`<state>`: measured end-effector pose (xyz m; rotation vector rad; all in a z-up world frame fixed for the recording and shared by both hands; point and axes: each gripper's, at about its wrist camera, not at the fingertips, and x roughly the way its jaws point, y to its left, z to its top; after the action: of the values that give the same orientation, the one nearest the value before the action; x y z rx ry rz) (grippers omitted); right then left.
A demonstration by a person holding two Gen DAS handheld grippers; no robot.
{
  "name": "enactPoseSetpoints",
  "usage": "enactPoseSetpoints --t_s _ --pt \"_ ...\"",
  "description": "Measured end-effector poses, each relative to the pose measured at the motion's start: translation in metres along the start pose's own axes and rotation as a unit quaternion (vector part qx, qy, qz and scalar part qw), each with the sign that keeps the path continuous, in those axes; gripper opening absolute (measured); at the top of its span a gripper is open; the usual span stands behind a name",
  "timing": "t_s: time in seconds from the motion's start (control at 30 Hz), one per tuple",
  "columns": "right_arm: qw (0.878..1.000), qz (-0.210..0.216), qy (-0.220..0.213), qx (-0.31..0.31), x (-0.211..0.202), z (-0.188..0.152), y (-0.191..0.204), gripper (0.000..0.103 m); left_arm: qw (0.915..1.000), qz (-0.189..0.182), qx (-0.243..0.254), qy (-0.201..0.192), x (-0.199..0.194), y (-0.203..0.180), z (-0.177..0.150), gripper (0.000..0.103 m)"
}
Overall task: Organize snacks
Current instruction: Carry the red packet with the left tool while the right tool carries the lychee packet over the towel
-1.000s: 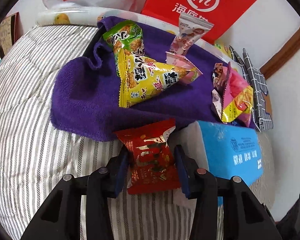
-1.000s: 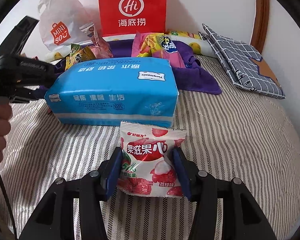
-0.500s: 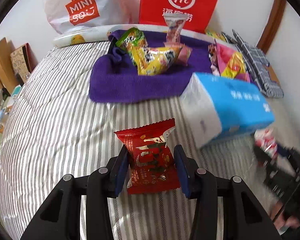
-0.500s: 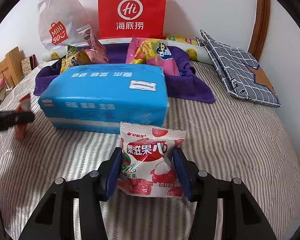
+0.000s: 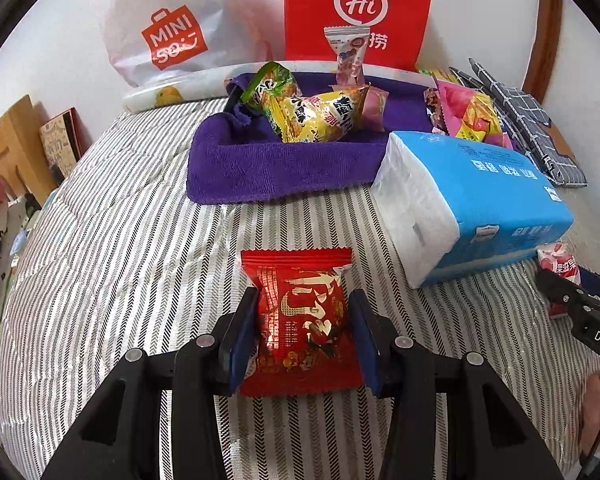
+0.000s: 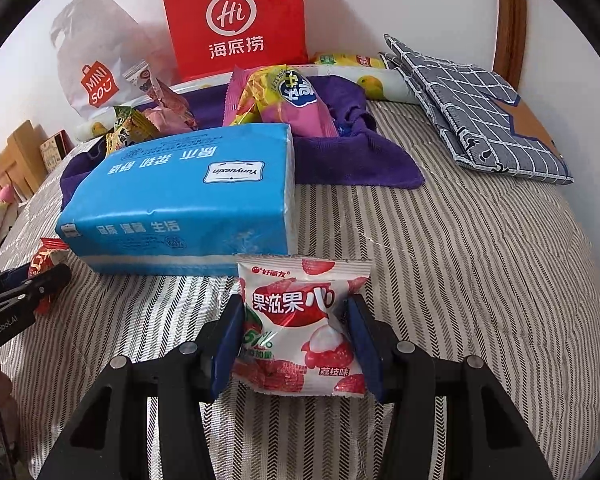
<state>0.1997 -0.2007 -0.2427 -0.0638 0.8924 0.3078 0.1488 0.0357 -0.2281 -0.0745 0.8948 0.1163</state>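
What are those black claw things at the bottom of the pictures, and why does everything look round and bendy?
The black claws are grabbing tools, one in each of a person's hands. Each tool has a tiny camera looking along its two fingers, and its wide lens bends the picture.

One picture comes from the left gripper. It is squeezing a shiny red snack packet with gold writing. The other comes from the right gripper, which holds a white and pink lychee candy packet.

Both hang over a bed with a grey striped cover. On it lie a big blue pack of tissues and a purple towel with more snacks, like a yellow crinkly packet. A red paper bag and a white plastic shopping bag stand against the wall.
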Motion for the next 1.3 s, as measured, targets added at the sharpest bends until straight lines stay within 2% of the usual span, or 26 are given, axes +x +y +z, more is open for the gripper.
enactPoseSetpoints --t_s 0.77,1.3 --pt "1.0 -0.007 0.004 -0.01 0.0024 0.0008 0.0032 0.054 0.9999 0.006 0.012 0.003 0.002 -0.0038 -0.0008 0.049" --pt "1.0 -0.005 0.003 -0.006 0.0017 0.0011 0.0024 0.052 1.0 0.004 0.007 0.002 0.0009 -0.0025 -0.0002 0.046"
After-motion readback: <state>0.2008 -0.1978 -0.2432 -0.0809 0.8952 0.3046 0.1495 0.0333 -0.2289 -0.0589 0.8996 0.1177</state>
